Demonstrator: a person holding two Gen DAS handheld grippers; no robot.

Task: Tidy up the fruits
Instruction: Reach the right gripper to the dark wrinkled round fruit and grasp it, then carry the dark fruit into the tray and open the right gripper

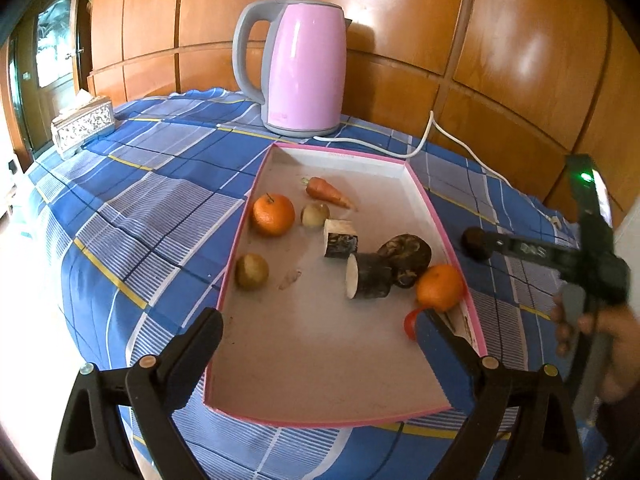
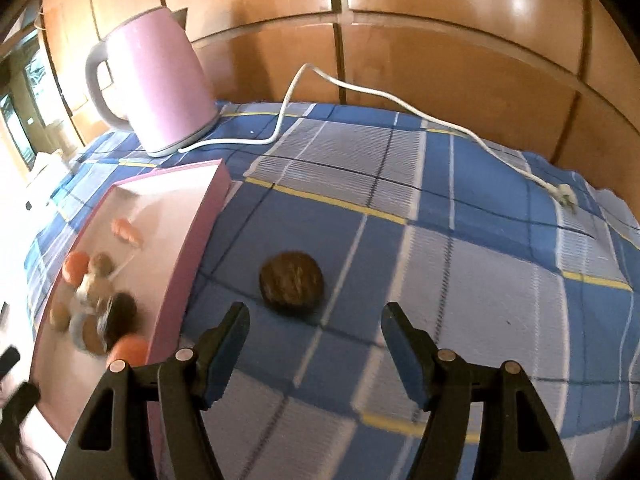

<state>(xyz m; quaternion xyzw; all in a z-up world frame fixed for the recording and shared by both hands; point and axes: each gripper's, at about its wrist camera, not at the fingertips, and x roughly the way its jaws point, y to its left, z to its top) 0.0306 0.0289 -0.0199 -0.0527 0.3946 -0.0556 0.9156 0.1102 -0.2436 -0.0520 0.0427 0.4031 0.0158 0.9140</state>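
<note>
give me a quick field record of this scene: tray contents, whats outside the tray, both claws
tray: pink-rimmed tray on the checked cloth
in tray: two oranges, carrot, two brownish round fruits, cut dark root pieces
outside tray: brown round fruit on the cloth, right of the tray
left claw: open, over the tray's near end, empty
right claw: open, just short of the brown round fruit, not touching
background: pink kettle, white cord
</note>
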